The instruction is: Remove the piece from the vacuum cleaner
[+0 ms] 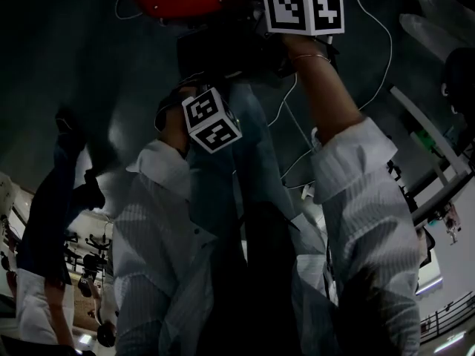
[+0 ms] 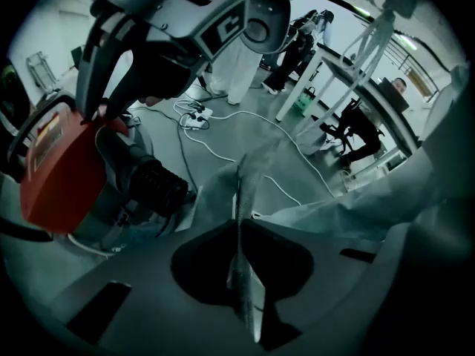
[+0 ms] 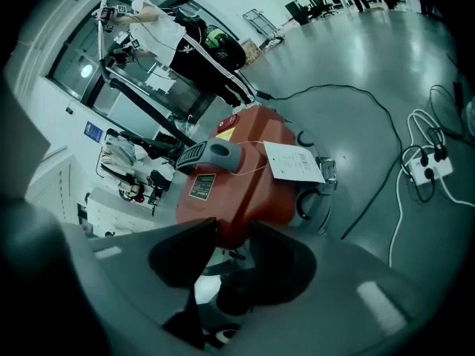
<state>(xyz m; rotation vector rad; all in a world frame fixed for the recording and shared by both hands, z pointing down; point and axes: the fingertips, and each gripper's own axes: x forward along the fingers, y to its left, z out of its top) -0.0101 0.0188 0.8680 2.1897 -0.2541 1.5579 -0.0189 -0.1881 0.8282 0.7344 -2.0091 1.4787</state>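
Nearest your body, your left gripper (image 2: 240, 180) has its fingers clenched together, nothing between them. Ahead, your right gripper (image 3: 232, 227) has its fingers released wide, straddling a dark part at the near end of the red vacuum cleaner (image 3: 245, 176). It stands on the floor, with the black ribbed hose cuff (image 2: 152, 184) projecting from its body. Beyond lies a white power strip (image 3: 429, 167).

Head view: badly underexposed. Only the white sleeves (image 1: 364, 199) read clearly, and the surroundings are murky.

Both gripper views: strong barrel distortion, black corners, cold teal cast.

Left claw (image 2: 239, 170): the jaws are soft and out of focus, with a thin sheen along their seam. The floor (image 2: 245, 136) beyond it is evenly lit.

Right claw (image 3: 234, 227): the jaws are blurred and in deep shadow. Overhead light glares off the floor far beyond and to its right. The window (image 3: 82, 69) to its upper left is washed out.
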